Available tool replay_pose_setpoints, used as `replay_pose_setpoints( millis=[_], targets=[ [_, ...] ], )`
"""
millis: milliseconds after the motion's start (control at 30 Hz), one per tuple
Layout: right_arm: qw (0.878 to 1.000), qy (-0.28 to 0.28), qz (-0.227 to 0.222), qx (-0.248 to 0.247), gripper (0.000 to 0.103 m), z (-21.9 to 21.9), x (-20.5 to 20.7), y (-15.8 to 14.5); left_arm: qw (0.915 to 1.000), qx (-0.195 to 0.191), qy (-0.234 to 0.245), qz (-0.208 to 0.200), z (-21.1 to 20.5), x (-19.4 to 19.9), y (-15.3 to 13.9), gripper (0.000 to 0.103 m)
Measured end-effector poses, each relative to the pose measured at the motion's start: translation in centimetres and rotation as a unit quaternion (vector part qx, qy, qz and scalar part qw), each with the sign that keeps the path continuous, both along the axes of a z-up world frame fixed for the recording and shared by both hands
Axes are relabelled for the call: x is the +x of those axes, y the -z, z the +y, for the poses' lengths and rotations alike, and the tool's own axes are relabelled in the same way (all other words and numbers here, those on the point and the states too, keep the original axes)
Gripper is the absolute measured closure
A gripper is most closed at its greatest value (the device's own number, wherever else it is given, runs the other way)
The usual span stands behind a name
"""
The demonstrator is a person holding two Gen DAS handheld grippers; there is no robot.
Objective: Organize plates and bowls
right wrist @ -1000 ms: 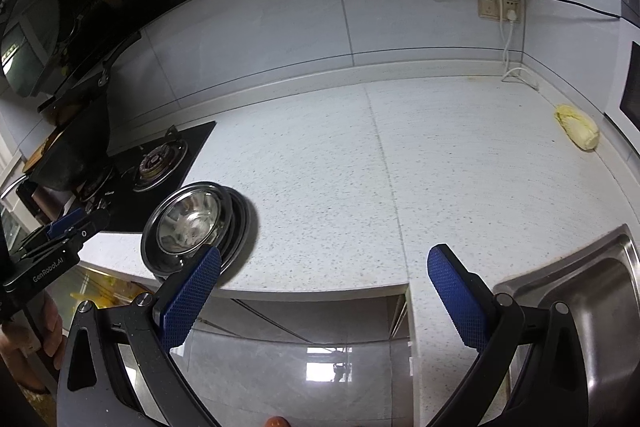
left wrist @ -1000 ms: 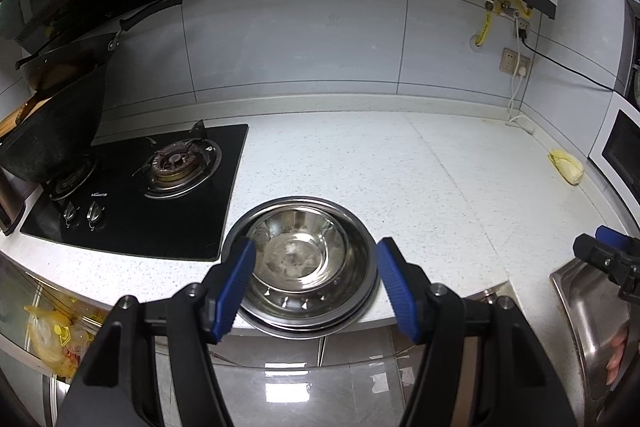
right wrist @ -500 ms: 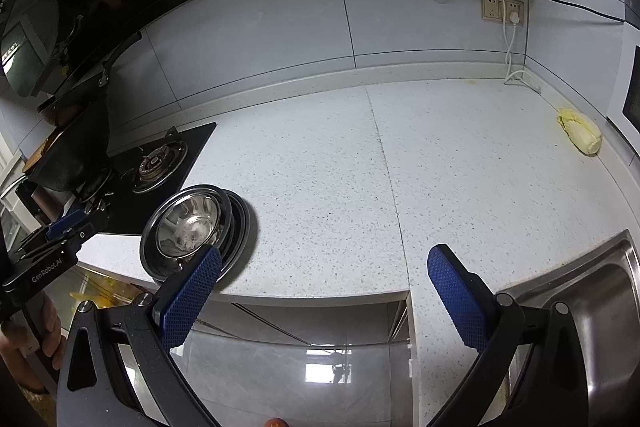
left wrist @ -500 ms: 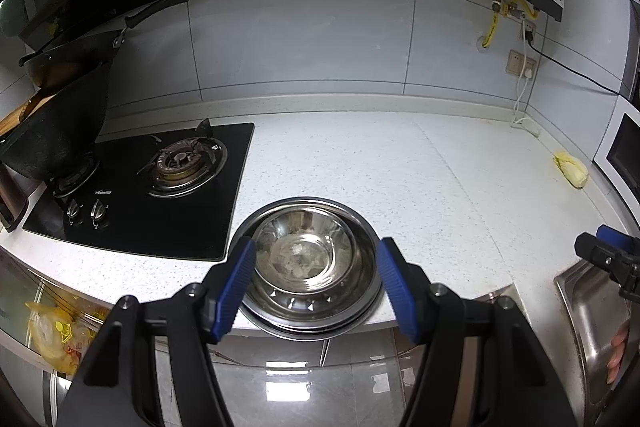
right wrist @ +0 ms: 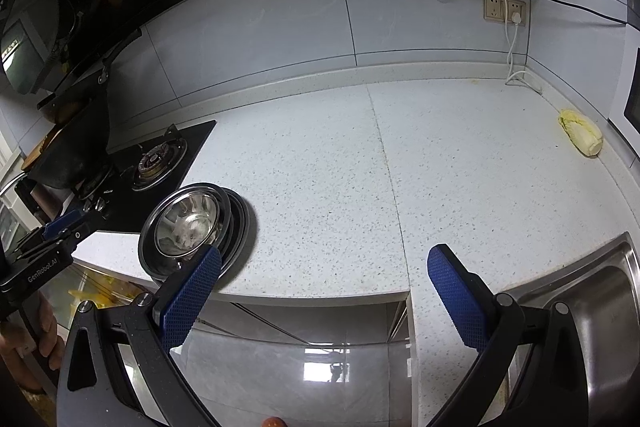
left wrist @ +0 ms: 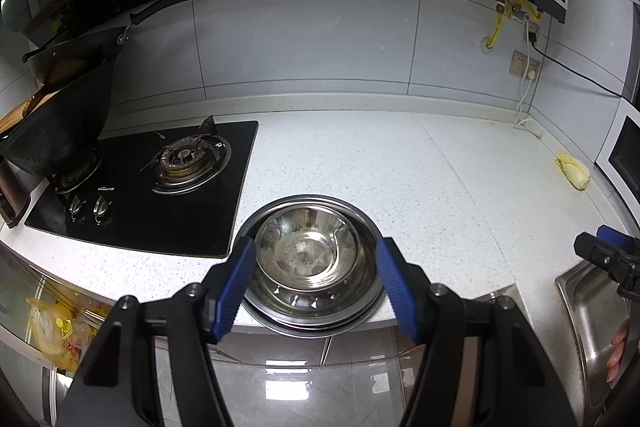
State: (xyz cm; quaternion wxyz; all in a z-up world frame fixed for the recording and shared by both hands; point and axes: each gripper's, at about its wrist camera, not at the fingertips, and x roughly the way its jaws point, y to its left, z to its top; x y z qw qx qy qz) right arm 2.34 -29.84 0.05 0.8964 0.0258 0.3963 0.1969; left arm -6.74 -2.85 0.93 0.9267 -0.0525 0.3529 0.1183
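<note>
My left gripper hangs off the front edge of the white speckled countertop with its blue-padded fingers spread wide and holding nothing; my right gripper is likewise spread and empty, well to the right, near the corner of the stainless steel sink.

The task's things sit nested at the counter's front edge, just beside the black glass gas hob: one round polished steel bowl inside a stack of shallow steel plates.

My worry is that edge; the plates' near rim seems to overhang it slightly, so a push from my pads as I come in could, I judge, tip the stack to the floor; polished steel is slick, so a pinch on the thin rim may slip; if I lift the bowl alone it may drag a plate with it; a nudge leftward would knock the stack against the hob.

Counted: one bowl; plates, at least two rims and perhaps three, though I cannot tell exactly; two burners on the hob, one under a dark wok; two knobs; one pale yellow cloth-like lump far right; one sink; two grippers.
</note>
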Motion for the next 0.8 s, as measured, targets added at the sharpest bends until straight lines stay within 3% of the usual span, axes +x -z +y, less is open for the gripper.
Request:
replay_pose_setpoints(
  millis=[800],
  targets=[
    [1.0,-0.017,-0.002,-0.002,0.001,0.3,-0.1,0.0,0.9999,0.002,-0.012,0.0,0.1,-1.1,-0.5,0.042]
  ],
)
